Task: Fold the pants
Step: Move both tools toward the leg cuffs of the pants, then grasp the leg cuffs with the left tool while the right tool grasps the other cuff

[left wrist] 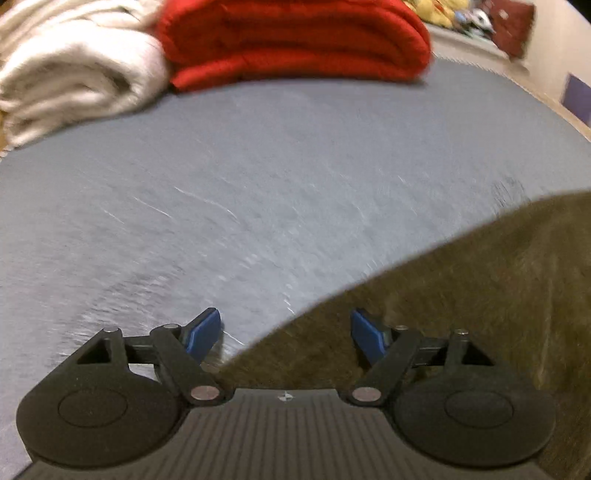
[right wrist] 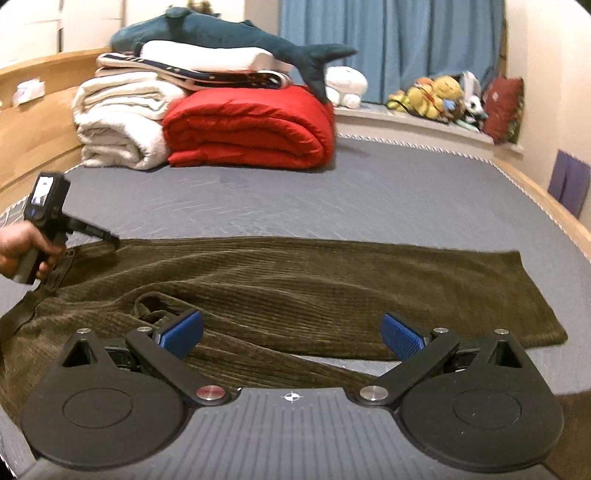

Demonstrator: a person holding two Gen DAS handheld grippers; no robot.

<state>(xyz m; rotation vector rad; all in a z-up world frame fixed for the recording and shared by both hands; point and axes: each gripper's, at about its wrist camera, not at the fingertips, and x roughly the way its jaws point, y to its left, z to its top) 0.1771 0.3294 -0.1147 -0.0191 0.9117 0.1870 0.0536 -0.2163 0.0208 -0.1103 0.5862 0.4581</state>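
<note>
Beneath both open jaws, pants (right wrist: 295, 288) flat.

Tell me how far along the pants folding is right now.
Early. Done: the brown pants lie spread across the grey mattress, legs roughly together but rumpled. In hand: nothing; the left gripper and right gripper both hang over the fabric, jaws apart and empty. Left: the lengthwise tidy-up and every cross fold, since the legs lie at full length.

At the far edge of the grey bed (right wrist: 369, 192) lie a rolled red quilt (right wrist: 251, 129) and, beside it, a folded white blanket (right wrist: 114, 125). A blue plush shark (right wrist: 229, 33) tops the stack, and soft toys (right wrist: 439, 96) crowd the window ledge beneath blue curtains (right wrist: 391, 40).
</note>
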